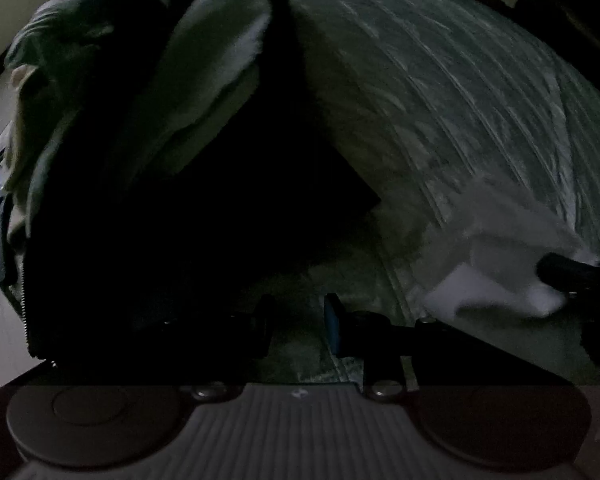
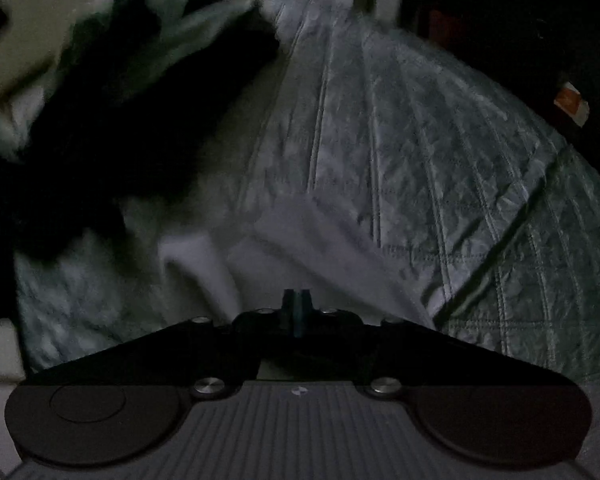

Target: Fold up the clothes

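The left gripper (image 1: 298,330) is seen low over a quilted bed cover (image 1: 440,100), and its two fingers are spread apart with nothing between them. A strip of the cover is seen in the gap. One finger has a blue pad (image 1: 333,326) on its inner side; the other finger is hard to make out in the dark.

The right gripper (image 2: 296,304) is seen with its two fingers pressed together. A white cloth (image 2: 300,240) is spread just in front of the tips and reaches down to them. Whether an edge of the cloth is pinched between the tips cannot be told, because the picture is dim and blurred there.

In the left wrist view, the white cloth (image 1: 500,248) is found to the right on the bed cover, with the dark shape of the right gripper (image 1: 568,276) against its right side.

A dark garment with a zipper (image 1: 148,248) is laid on the left side of the bed, and its zipper teeth can be seen along its left edge. A heap of light and dark clothes (image 1: 204,60) is piled behind it, toward the far end of the bed. In the right wrist view the same heap (image 2: 112,80) is seen at the upper left, blurred.

A small orange and white thing (image 2: 571,103) is seen in the dark beyond the right edge of the bed. What it is cannot be told.
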Available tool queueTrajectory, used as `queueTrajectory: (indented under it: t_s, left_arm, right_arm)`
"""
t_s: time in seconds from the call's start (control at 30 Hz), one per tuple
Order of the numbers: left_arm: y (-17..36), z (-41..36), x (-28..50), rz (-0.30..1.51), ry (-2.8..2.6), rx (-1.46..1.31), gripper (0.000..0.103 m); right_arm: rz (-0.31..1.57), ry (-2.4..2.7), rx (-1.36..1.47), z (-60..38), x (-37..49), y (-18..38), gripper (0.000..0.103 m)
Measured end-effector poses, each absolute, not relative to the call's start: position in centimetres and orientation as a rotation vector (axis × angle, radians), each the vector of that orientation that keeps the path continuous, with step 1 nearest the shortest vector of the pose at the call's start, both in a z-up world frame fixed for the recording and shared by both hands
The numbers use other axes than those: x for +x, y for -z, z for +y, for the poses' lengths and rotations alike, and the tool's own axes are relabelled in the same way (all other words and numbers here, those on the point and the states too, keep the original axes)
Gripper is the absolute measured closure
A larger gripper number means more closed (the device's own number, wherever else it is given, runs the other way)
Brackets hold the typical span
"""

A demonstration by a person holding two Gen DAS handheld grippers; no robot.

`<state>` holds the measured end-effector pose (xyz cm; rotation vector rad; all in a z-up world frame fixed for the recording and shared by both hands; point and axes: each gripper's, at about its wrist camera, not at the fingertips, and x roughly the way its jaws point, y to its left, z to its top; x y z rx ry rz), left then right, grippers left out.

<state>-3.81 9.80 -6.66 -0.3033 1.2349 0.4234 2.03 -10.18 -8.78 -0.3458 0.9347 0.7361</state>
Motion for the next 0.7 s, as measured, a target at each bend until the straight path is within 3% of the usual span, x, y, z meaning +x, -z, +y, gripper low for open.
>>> queueTrajectory:
  t_s: [0.1,0.13,0.27,0.33,0.37,0.43,0.47,0.5,0.53,0.7]
  left_arm:
    - [6.3,9.9,-3.9,1.219,-0.447,-0.312,0.079]
    - [6.3,9.8,-3.9,1.221,-0.446,-0.309,0.079]
    - [6.6,9.2,-4.2,1.233,-0.434,-0.295,0.079]
    - [6.7,8.9,-4.4,1.239,-0.428,-0.287,0.078]
    - [6.8,8.8,-4.4,1.242,-0.425,-0.284,0.078]
    - [6.9,8.5,-4.6,1.248,-0.419,-0.276,0.078]
    - [7.0,8.3,-4.7,1.251,-0.416,-0.273,0.078]
    - [7.0,8.2,-4.7,1.254,-0.413,-0.269,0.078]
    - [7.0,7.9,-4.8,1.255,-0.405,-0.263,0.078]
    - [6.9,6.4,-5.2,1.255,-0.361,-0.229,0.078]
  right_arm:
    - [0.912,-0.737,-0.250,-11.0,2.4,7.7,0.099]
    - [0.916,-0.756,-0.247,-10.9,2.4,7.4,0.088]
    - [0.950,-0.842,-0.348,-9.3,2.0,7.8,0.067]
    - [0.978,-0.852,-0.415,-8.2,1.6,8.8,0.052]
    - [0.991,-0.857,-0.451,-7.6,1.4,9.3,0.050]
    - [0.997,-0.868,-0.493,-6.9,0.9,10.0,0.053]
    - [0.984,-0.875,-0.490,-6.8,0.6,10.1,0.060]
    - [0.982,-0.882,-0.473,-6.8,0.5,10.1,0.089]
    - [0.983,-0.887,-0.452,-6.8,0.4,10.0,0.101]
    - [0.900,-0.869,-0.302,-8.8,0.5,7.4,0.101]
